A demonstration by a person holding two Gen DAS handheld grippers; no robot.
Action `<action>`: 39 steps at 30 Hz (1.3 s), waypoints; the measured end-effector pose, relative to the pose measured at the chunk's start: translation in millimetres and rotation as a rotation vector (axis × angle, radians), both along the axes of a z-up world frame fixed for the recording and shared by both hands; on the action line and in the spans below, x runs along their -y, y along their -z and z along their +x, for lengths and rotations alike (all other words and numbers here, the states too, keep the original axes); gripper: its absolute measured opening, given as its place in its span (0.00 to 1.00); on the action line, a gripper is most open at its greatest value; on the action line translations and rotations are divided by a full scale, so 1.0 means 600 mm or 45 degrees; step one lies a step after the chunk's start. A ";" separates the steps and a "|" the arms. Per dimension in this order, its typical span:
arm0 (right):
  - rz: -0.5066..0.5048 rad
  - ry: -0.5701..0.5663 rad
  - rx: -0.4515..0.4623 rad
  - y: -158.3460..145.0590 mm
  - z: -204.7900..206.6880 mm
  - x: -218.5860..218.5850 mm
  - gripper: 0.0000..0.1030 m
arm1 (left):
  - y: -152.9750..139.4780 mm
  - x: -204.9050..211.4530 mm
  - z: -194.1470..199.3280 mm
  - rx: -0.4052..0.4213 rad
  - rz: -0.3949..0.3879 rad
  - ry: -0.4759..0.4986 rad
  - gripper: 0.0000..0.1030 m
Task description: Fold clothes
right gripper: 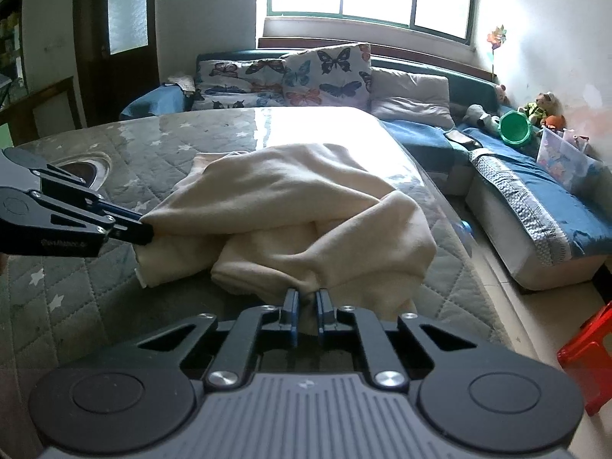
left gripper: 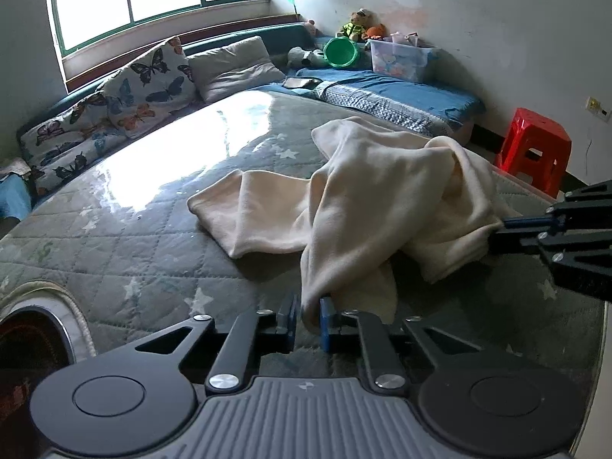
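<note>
Cream garment (left gripper: 367,191), bunched mid-mattress (left gripper: 134,237), long axis run toward the pillow-side edge; near edge is clamped by left gripper (left gripper: 308,315) and right gripper (right gripper: 307,311), both closed on cloth.

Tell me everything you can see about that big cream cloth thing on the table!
The cream garment looks soft and fleecy, plain with no pattern. It lies rumpled and bunched on the grey quilted star-print table cover, with one flatter part spread toward the window side. The left gripper pinches one edge and the right gripper pinches another, both shut on the fabric, lifting folds slightly. What kind of clothing it is cannot be told.
</note>
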State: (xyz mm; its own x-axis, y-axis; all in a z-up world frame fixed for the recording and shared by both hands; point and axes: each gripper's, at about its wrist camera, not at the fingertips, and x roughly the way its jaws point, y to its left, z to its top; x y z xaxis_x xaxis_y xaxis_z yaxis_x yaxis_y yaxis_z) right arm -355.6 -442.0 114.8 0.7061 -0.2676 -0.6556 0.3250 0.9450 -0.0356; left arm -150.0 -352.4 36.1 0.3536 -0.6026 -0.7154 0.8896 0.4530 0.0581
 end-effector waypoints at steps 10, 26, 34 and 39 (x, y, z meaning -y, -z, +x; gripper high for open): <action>-0.029 0.021 -0.022 -0.001 -0.028 -0.005 0.05 | -0.003 -0.023 -0.008 0.045 0.007 -0.003 0.12; 0.029 0.002 0.065 -0.045 0.003 0.022 0.28 | -0.016 -0.053 -0.005 0.054 -0.007 -0.055 0.50; 0.024 -0.069 0.103 -0.074 0.105 0.026 0.34 | -0.016 -0.054 -0.003 0.066 0.004 -0.070 0.63; 0.052 -0.058 0.076 -0.077 0.178 0.044 0.37 | -0.018 -0.056 -0.003 0.067 -0.014 -0.064 0.67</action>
State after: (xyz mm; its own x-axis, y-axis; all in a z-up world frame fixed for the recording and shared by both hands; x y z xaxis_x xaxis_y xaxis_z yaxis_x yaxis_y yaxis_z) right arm -248.7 -468.6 160.9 0.7550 -0.2079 -0.6219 0.2818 0.9592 0.0216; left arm -151.8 -318.5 46.8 0.4208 -0.5911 -0.6881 0.8616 0.4979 0.0991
